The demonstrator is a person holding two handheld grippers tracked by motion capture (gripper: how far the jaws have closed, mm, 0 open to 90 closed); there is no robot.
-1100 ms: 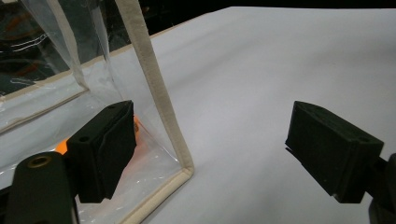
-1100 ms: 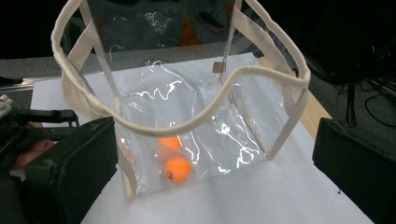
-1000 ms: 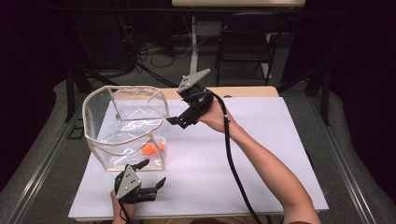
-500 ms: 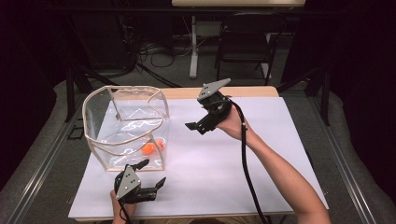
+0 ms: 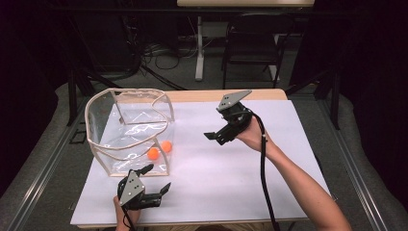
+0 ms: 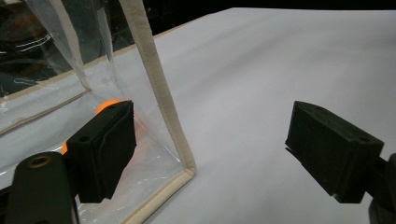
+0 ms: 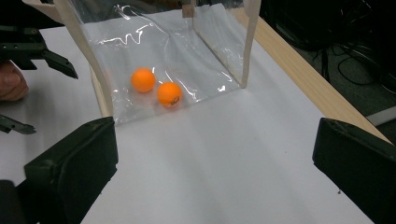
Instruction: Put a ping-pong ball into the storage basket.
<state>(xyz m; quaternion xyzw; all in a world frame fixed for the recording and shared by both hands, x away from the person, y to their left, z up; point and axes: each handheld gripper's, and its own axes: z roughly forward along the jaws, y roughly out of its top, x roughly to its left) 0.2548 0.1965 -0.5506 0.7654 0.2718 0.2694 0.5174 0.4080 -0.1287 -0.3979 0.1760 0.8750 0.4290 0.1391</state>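
On the table I count two orange ping-pong balls [image 7: 143,80] [image 7: 169,94], both inside one clear plastic bag [image 5: 130,127] with cream trim. Two handheld grippers are out, a left gripper [image 5: 153,181] and a right gripper [image 5: 215,137]. One black chair [image 5: 251,45] stands behind the one white-topped table [image 5: 250,168].

White-topped bench [image 5: 231,168] with a wooden far edge; clear bag [image 5: 130,127] standing at its left, 2 orange balls [image 5: 159,150] inside.

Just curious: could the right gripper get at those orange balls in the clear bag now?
Probably yes: the right gripper is open, and the bag gapes toward it with bare table before the balls.
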